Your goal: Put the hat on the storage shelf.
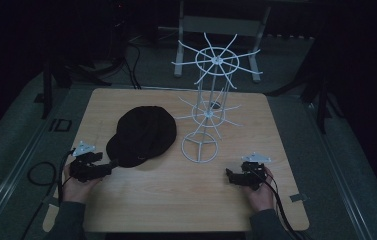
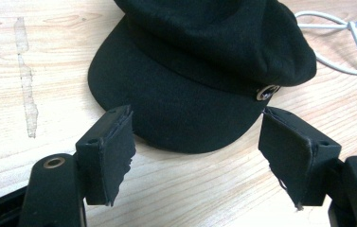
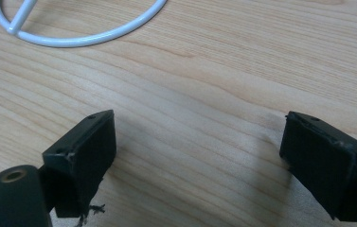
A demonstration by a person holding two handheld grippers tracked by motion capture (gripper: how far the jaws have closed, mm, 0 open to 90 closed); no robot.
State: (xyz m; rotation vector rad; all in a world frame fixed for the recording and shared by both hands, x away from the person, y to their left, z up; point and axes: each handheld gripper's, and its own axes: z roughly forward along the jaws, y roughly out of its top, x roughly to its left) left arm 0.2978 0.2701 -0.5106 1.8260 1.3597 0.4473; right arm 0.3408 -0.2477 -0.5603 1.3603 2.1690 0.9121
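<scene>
A black cap [image 1: 143,134] lies flat on the wooden table [image 1: 176,200], its brim [image 2: 176,109] pointing toward the person's left hand. My left gripper [image 1: 107,167] is open, and its jaws stand on either side of the brim's front edge [image 2: 192,146] without touching it. A small metal button [image 2: 267,92] shows on the cap's band. A white wire hat stand [image 1: 211,95] rises just right of the cap, with its ring base [image 1: 200,148] on the table. My right gripper [image 1: 230,175] is open above bare wood, below and to the right of that ring base [image 3: 79,35].
The stand has two tiers of spokes [image 1: 217,60] spreading out over the table's back half. Cables [image 1: 41,172] trail off the table's left side onto the dark floor. A grey frame [image 1: 221,25] stands behind the table.
</scene>
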